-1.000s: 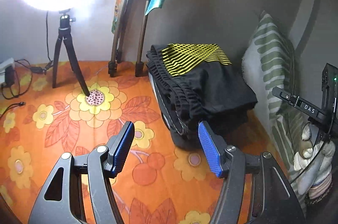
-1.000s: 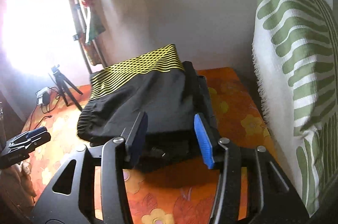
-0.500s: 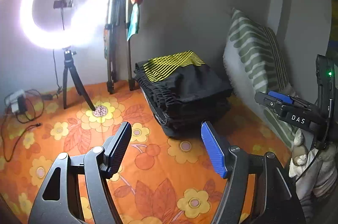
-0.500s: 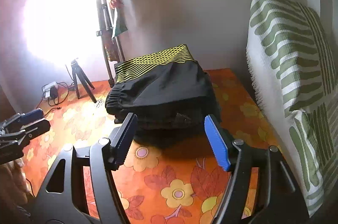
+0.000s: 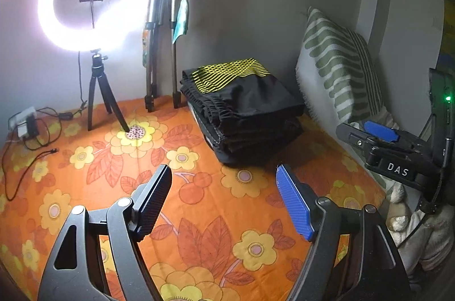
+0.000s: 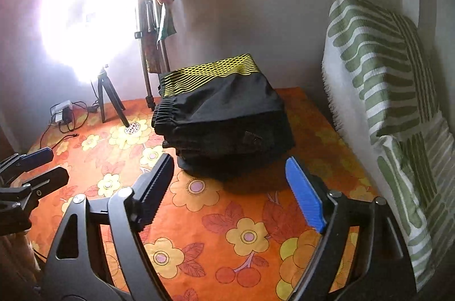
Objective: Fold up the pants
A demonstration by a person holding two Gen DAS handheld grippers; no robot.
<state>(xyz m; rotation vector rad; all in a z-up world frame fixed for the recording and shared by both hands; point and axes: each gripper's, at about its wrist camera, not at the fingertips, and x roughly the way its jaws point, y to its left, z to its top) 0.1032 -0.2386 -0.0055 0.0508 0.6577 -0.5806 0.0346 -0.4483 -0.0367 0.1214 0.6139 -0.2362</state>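
Black pants (image 6: 224, 113) with yellow mesh band, folded, stacked square

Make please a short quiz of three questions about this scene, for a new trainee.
1. True or false: the right gripper holds the pants.
2. What stands right of the pants: A) a lamp, B) a striped pillow, C) a chair?
3. What colour is the pattern on the folded pants?

Key: 1 false, its opening jaws have nothing between them; 2 B; 3 yellow.
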